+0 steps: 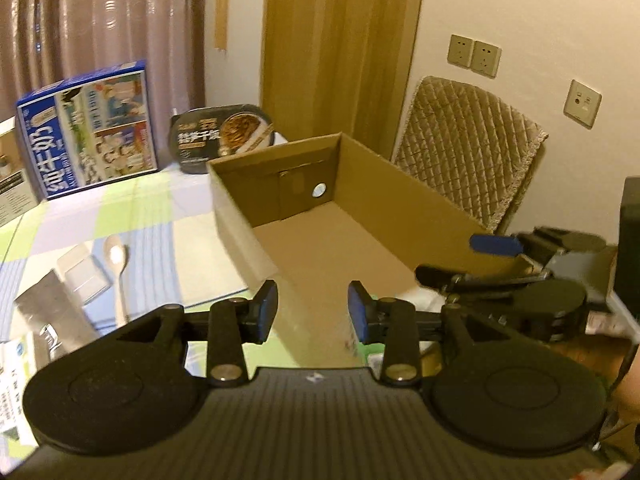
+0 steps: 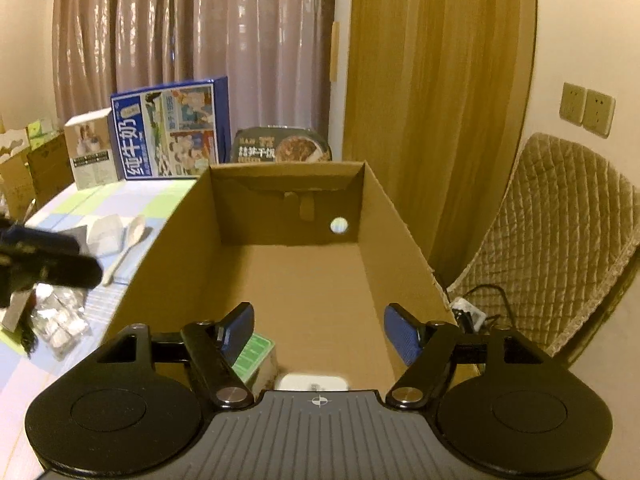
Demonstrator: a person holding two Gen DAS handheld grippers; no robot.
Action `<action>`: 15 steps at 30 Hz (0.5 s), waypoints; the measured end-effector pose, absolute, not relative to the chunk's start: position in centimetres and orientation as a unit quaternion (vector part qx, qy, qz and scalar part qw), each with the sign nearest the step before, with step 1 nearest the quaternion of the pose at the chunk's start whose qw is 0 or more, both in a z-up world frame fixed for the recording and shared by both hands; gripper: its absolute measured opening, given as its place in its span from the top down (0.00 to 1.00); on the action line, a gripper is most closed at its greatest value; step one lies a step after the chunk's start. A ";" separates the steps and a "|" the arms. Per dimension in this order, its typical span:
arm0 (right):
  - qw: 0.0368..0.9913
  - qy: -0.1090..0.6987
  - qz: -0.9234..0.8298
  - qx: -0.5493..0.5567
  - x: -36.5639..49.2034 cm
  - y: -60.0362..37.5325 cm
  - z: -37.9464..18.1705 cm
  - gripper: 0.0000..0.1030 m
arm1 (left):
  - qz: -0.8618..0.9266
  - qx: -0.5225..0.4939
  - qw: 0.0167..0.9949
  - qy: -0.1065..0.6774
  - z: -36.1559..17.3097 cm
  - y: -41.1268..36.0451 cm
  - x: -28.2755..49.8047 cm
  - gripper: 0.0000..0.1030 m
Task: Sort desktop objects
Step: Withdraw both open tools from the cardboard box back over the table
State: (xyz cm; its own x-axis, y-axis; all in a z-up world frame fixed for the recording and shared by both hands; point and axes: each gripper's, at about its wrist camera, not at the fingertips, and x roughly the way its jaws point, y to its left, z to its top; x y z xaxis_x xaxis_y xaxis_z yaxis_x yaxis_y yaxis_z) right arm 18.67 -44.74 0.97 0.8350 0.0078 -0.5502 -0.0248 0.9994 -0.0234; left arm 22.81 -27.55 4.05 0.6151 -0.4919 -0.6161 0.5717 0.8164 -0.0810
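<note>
Both tools are built alike. The left hand-held gripper (image 1: 312, 312) has a dark grey ribbed body with a small white cross mark at its front edge, flanked by two round black discs. Black link arms run forward from silver pivot screws to two fingers faced with blue pads (image 1: 268, 308). The right hand-held gripper (image 2: 318, 334) shows the same ribbed body, discs, silver screws and textured blue pads (image 2: 402, 336). Bare skin (image 1: 628, 392) shows at the right edge.

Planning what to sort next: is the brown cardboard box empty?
Not quite: the brown cardboard box shows mostly bare floor, but a green-labelled carton and white object lie at its near end.
</note>
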 end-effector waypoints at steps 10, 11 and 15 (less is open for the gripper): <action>0.967 0.252 0.025 -0.005 12.0 -40.6 3.1 0.24 | -0.261 0.050 0.906 0.329 3.7 -21.8 18.6 0.65; 0.968 0.247 0.029 -0.003 11.1 -39.9 3.3 0.23 | -0.255 0.048 0.907 0.333 3.6 -21.1 18.2 0.65; 0.968 0.246 0.044 0.010 8.9 -37.4 3.6 0.17 | -0.232 0.046 0.909 0.343 2.9 -18.0 16.3 0.62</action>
